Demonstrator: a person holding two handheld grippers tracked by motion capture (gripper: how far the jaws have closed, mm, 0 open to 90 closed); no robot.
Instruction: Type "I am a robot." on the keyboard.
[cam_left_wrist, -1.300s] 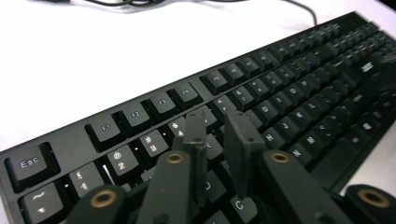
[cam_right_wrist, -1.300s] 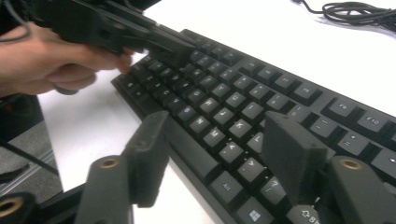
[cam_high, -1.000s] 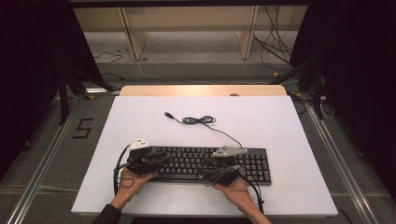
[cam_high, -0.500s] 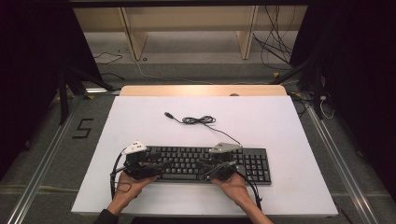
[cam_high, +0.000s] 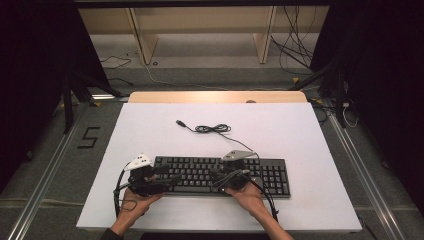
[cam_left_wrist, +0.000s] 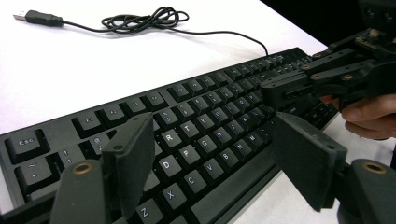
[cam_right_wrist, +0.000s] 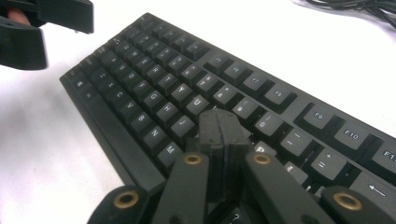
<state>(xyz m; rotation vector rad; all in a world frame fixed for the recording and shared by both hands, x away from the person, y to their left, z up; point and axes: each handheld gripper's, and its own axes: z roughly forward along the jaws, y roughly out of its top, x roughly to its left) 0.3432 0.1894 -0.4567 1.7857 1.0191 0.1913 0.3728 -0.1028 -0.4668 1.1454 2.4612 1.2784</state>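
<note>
1. High view: two forearms enter from the bottom edge. The left gripper (cam_high: 172, 178) sits at the left end of the keyboard (cam_high: 272, 176); the right gripper (cam_high: 216, 176) sits over its middle.
2. Left gripper view: the jaws are spread wide apart above the lower-left letter keys and hold nothing. The right gripper (cam_left_wrist: 271, 91) reaches in from the right, with a hand (cam_left_wrist: 369, 114) behind it.
3. Right gripper view: the jaws of the right gripper (cam_right_wrist: 223, 122) are pressed together, tips low over the keys near the middle of the keyboard (cam_right_wrist: 140, 79). Contact with a key cannot be confirmed. The left gripper (cam_right_wrist: 32, 28) shows at the upper left.
4. The keyboard lies flat on the near half of the table (cam_high: 310, 135), long side parallel to the near edge.
5. The cable (cam_high: 212, 129) runs from the keyboard's rear edge into a loose coil on the table; its plug (cam_high: 181, 123) lies free to the left of the coil.
6. The table surface is plain white, with a wooden strip (cam_high: 215, 97) along the far edge.
7. Beyond the table: a grey floor (cam_high: 210, 75) with loose wires (cam_high: 295, 55), wooden uprights (cam_high: 142, 40), and dark curtains (cam_high: 35, 60) at both sides.
</note>
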